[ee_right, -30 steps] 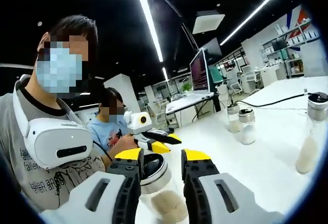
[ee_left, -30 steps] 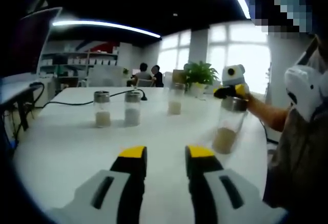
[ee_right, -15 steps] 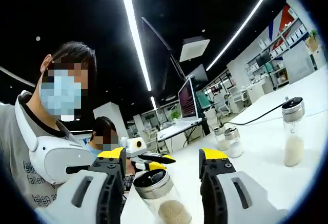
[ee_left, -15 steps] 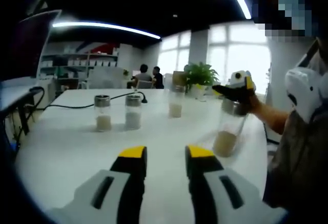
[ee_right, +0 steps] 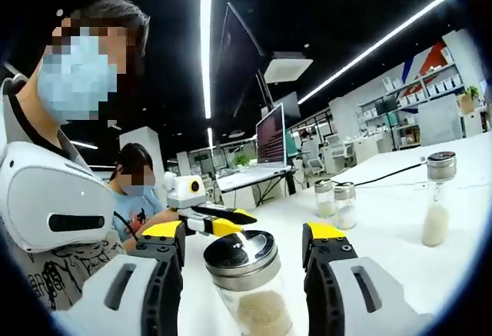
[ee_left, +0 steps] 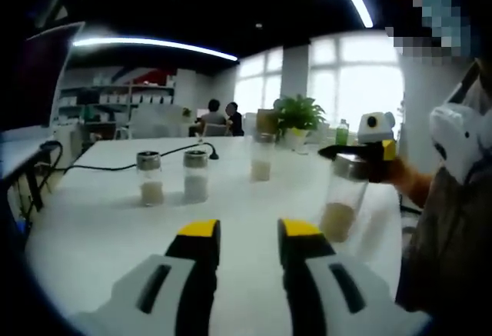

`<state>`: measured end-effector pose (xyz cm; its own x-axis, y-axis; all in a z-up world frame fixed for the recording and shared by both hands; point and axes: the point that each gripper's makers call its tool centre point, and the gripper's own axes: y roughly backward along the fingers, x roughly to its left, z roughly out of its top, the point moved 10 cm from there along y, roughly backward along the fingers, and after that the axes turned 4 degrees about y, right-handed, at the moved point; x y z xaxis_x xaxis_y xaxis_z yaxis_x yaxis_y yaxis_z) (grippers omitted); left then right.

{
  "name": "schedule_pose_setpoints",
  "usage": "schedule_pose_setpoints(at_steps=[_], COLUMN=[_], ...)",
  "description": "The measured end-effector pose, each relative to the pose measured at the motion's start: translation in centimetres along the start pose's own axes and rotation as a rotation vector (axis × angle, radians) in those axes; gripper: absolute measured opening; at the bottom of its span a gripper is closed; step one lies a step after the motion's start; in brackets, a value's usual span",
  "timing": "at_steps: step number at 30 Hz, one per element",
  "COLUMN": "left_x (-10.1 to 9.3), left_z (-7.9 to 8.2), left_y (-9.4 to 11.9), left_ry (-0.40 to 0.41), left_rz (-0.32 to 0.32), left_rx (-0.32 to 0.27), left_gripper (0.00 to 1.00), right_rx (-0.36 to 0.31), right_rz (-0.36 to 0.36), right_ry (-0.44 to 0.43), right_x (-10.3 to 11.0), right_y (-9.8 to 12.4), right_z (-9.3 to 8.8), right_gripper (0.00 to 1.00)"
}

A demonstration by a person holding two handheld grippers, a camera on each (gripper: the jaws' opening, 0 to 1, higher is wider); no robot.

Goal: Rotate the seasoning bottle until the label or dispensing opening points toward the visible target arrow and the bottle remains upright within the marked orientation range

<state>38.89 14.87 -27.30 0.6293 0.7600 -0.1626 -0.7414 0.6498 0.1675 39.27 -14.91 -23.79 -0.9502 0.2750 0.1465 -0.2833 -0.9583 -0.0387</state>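
The seasoning bottle (ee_left: pixel 340 199) is clear glass with a metal cap and pale grains in its lower part. It stands upright on the white table (ee_left: pixel 100 221), right of my left gripper (ee_left: pixel 249 232). That gripper is open and holds nothing. My right gripper (ee_left: pixel 355 151) hovers at the bottle's cap. In the right gripper view, the capped bottle (ee_right: pixel 242 263) rises between the yellow-tipped jaws of my right gripper (ee_right: pixel 246 232). These jaws are spread wide, with a gap on both sides. My left gripper (ee_right: pixel 234 221) shows behind the bottle.
Three more seasoning bottles stand further off: two side by side (ee_left: pixel 151 180) (ee_left: pixel 195 176) and one alone (ee_left: pixel 262 159). A black cable (ee_left: pixel 100 167) crosses the table. A potted plant (ee_left: pixel 296 113) is at the far end. The person (ee_right: pixel 54 190) with a white headset stands close.
My right gripper's jaws, close around the bottle a second ago, have spread wide and let go of it. That view has tilted. The left gripper has barely moved.
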Motion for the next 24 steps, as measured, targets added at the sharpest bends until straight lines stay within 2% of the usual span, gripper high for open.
schedule_pose_setpoints(at_steps=[3,5,8,15,24], left_x=[0.0,-0.1,0.1,0.3,0.3], left_z=[-0.2,-0.2,-0.2,-0.4,-0.7], left_y=[-0.2,-0.2,-0.2,-0.1,-0.3], left_ry=[0.001,0.004,0.005,0.011,0.01], left_rz=[-0.007,-0.011,-0.007,-0.006,-0.008], left_rx=[0.005,0.001,0.0,0.004,0.01], left_gripper=[0.31,0.31,0.31,0.31,0.31], right_rx=[0.01,0.014,0.033,0.043,0.094], right_rz=[0.009,0.022,0.022,0.05,0.131], right_ry=[0.003,-0.003,0.014,0.015,0.014], right_x=[-0.3,-0.5,-0.6,-0.7,-1.1], right_y=[-0.2,-0.3,-0.3,-0.3,-0.4], right_z=[0.0,-0.1,-0.2,-0.4,-0.1], right_gripper=[0.59,0.52,0.46,0.42,0.41])
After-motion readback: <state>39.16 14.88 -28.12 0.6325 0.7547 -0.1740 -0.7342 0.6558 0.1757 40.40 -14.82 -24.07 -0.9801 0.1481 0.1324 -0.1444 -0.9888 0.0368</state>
